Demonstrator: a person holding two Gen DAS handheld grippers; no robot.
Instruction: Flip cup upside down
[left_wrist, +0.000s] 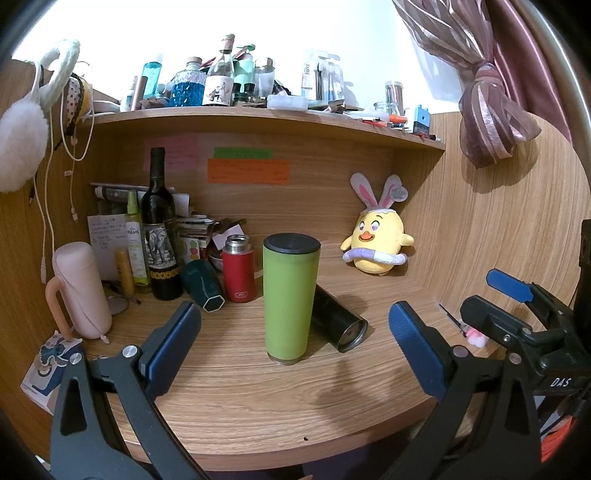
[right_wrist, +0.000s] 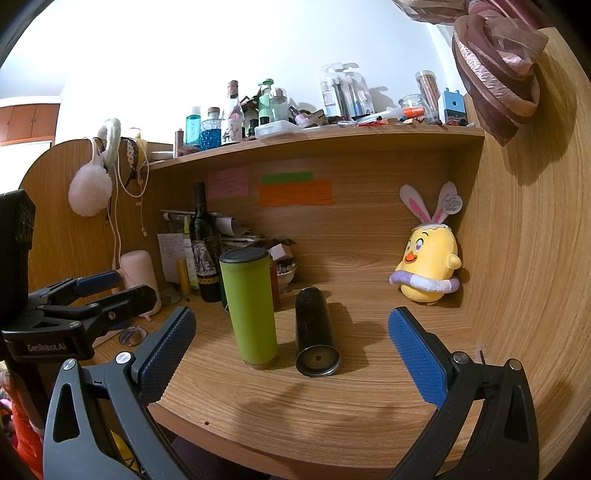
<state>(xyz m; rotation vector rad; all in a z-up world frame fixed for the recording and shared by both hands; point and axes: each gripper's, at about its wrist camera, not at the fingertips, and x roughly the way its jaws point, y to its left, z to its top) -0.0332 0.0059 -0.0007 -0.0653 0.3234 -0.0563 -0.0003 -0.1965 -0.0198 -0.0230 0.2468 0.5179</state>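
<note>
Both grippers, left gripper (left_wrist: 295, 332) and right gripper (right_wrist: 291, 339), hang released above the wooden desk (left_wrist: 258, 398) holding an upright green cup (left_wrist: 290, 299).

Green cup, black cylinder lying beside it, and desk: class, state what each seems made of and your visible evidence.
Green cup: matte coating, probably over metal; no glare, metallic rim at its base. Black cylinder: likely metal; shiny rimmed end. Desk: wood-look laminate, printed grain.

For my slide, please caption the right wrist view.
Open right gripper faces upright green tumbler beside black cylinder lying on desk.
</note>
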